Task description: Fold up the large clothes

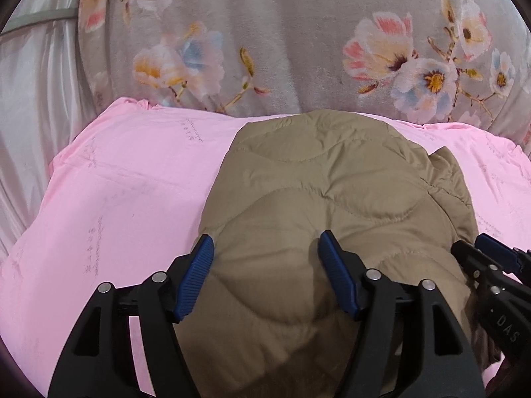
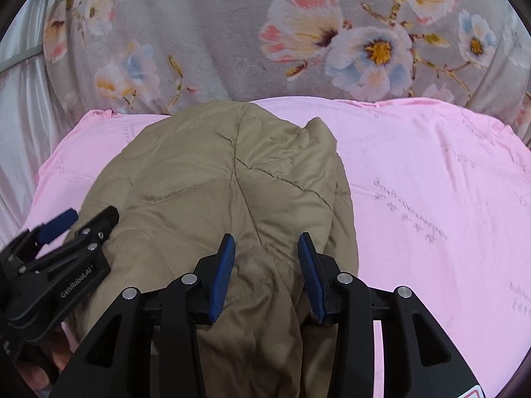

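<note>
A tan quilted jacket [image 1: 332, 179] lies bunched on the pink sheet [image 1: 126, 199]. My left gripper [image 1: 267, 237] stands over its near-left part. The jaws are wide apart, the smooth fabric bulges between them, and the pads do not pinch it. In the right wrist view the jacket [image 2: 212, 172] runs toward the camera. My right gripper [image 2: 266, 237] has a creased fold of it filling the gap between its blue pads. Each gripper shows at the edge of the other's view: the right gripper [image 1: 476, 243] and the left gripper [image 2: 94, 214].
A grey floral blanket [image 1: 298, 33] is heaped along the far side of the pink sheet [image 2: 431, 199]. Pale satin fabric [image 1: 33, 99] lies to the left. A hand [image 2: 49, 361] holds the left gripper's handle at the lower left of the right wrist view.
</note>
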Tool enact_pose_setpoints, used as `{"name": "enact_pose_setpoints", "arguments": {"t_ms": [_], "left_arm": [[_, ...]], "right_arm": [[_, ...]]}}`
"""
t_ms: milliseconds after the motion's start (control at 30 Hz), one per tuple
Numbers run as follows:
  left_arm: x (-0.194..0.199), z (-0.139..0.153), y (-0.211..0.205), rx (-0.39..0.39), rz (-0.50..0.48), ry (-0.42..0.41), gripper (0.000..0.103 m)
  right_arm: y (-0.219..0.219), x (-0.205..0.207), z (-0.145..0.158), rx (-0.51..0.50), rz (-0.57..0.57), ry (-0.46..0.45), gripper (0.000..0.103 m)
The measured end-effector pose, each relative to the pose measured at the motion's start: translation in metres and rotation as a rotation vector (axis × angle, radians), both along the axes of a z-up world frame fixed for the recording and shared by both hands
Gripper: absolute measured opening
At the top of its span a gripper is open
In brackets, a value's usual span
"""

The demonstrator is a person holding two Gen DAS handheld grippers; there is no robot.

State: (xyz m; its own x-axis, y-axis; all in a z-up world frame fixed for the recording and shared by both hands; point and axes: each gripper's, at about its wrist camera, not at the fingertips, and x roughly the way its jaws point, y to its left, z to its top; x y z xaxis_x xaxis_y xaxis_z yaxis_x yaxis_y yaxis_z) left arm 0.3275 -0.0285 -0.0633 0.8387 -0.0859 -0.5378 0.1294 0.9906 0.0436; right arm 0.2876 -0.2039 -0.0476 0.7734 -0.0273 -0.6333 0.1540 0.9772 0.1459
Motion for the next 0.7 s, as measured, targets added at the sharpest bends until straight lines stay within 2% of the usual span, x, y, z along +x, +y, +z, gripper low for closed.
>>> {"name": "enact_pose_setpoints", "arguments": {"t_ms": [67, 133, 167, 233, 333, 500, 600, 700], "left_arm": [[-0.013, 0.0, 0.007, -0.025, 0.006, 0.011, 0.065], [-0.03, -0.001, 0.015, -0.045, 0.029, 0.01, 0.072], [-0.038, -0.003, 0.017, -0.051, 0.038, 0.011, 0.078], [-0.053, -0.006, 0.021, -0.053, 0.049, 0.016, 0.08], [-0.073, -0.01, 0.023, -0.037, 0.055, 0.019, 0.09], [-0.106, -0.017, 0.025, -0.028, 0.039, 0.06, 0.095], [-0.121, -0.019, 0.026, -0.029, 0.048, 0.076, 0.098], [-0.133, -0.022, 0.023, 0.002, 0.053, 0.086, 0.098]], "right_arm": [[0.002, -0.019, 0.0, -0.023, -0.002, -0.002, 0.039], [0.005, -0.036, -0.003, -0.035, -0.01, 0.0, 0.044], [0.005, -0.045, -0.005, -0.037, -0.015, 0.003, 0.048], [0.005, -0.063, -0.009, -0.034, -0.026, 0.014, 0.052], [0.004, -0.087, -0.01, -0.044, -0.055, 0.016, 0.064], [0.007, -0.124, -0.012, -0.064, -0.076, 0.027, 0.081], [0.009, -0.137, -0.012, -0.073, -0.087, 0.027, 0.086], [0.011, -0.145, -0.012, -0.075, -0.088, 0.03, 0.086]]}}
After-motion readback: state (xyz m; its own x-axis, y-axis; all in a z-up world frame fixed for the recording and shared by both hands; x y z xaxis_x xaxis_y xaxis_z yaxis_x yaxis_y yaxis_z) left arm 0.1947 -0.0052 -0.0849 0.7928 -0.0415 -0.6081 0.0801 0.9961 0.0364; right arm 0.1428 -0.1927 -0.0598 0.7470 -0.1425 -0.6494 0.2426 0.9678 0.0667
